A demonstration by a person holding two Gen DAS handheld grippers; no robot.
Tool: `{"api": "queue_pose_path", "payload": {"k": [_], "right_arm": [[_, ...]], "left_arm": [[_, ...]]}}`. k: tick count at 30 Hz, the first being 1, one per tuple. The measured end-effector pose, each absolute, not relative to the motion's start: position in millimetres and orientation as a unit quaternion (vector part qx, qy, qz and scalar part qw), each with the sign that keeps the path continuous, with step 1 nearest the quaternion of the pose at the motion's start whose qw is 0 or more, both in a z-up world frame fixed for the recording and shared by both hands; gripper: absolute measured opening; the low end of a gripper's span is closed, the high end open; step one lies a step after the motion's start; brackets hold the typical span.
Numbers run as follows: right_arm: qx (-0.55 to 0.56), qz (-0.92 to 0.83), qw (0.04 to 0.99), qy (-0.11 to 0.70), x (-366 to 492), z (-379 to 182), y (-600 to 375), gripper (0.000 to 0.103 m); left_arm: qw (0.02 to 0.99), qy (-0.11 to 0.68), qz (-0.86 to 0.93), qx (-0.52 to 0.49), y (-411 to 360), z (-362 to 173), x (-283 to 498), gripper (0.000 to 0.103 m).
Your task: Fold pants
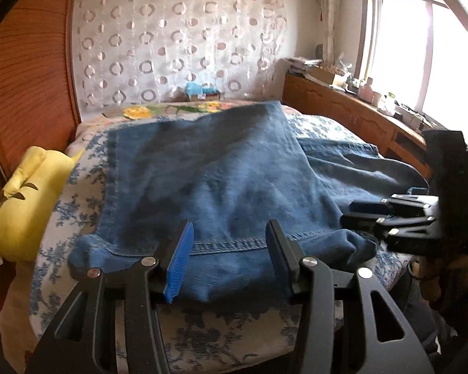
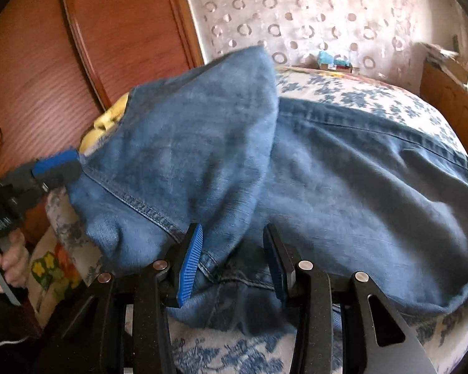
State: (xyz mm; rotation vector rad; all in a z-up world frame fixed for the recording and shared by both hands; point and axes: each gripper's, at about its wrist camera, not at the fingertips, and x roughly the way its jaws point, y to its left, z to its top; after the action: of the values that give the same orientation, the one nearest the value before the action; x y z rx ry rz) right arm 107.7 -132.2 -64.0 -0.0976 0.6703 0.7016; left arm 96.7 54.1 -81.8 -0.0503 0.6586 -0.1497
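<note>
Blue denim pants [image 1: 209, 180] lie folded over on the bed, hem toward me; they also fill the right wrist view [image 2: 327, 187]. My left gripper [image 1: 229, 261] is open, its blue-padded fingers [image 1: 179, 261] standing either side of the hem edge, cloth between them but not pinched. My right gripper [image 2: 235, 265] is open over the pants' near edge, with denim lying between its fingers. The right gripper shows at the right of the left wrist view [image 1: 390, 218]; the left gripper shows at the left of the right wrist view [image 2: 56, 168].
The bed has a blue floral sheet [image 1: 78, 205]. A yellow pillow [image 1: 25, 205] sits at its left by a wooden wardrobe [image 1: 25, 78]. A wooden ledge [image 1: 352, 109] with clutter runs under the window at right. A patterned curtain [image 1: 177, 37] hangs behind.
</note>
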Motion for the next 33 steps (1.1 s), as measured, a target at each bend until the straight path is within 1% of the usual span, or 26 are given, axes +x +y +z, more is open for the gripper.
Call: {"api": "queue_pose_path", "payload": {"k": [8,13,14,16,20,26,33], "right_arm": [[-0.01,0.294,0.913,0.285,95,-44,-213,0.042],[0.019,0.26,0.924,0.279,89,-39,-272,0.042],[0.027,0.253,0.926,0.28,87,-38,-285,0.043],[0.035,0.234,0.931,0.279,84,-38,-308,0.049],[0.03,0.198,0.938,0.283,78,-42,-341,0.053],[0.033,0.156,0.943,0.293,72,-55,-369,0.054],[0.043,0.143,0.944,0.296,77,-50,-363,0.054]], "left_arm": [[0.941,0.324,-0.098,-0.01,22,-75,105,0.049],[0.938,0.327,-0.111,-0.002,2,-75,109,0.049],[0.938,0.329,-0.112,-0.002,-1,-76,108,0.049],[0.935,0.335,-0.115,0.0,-6,-79,110,0.049],[0.931,0.345,-0.12,0.002,-16,-86,109,0.049],[0.922,0.366,-0.13,0.001,-23,-101,106,0.049],[0.919,0.372,-0.132,-0.002,-22,-112,99,0.049]]}}
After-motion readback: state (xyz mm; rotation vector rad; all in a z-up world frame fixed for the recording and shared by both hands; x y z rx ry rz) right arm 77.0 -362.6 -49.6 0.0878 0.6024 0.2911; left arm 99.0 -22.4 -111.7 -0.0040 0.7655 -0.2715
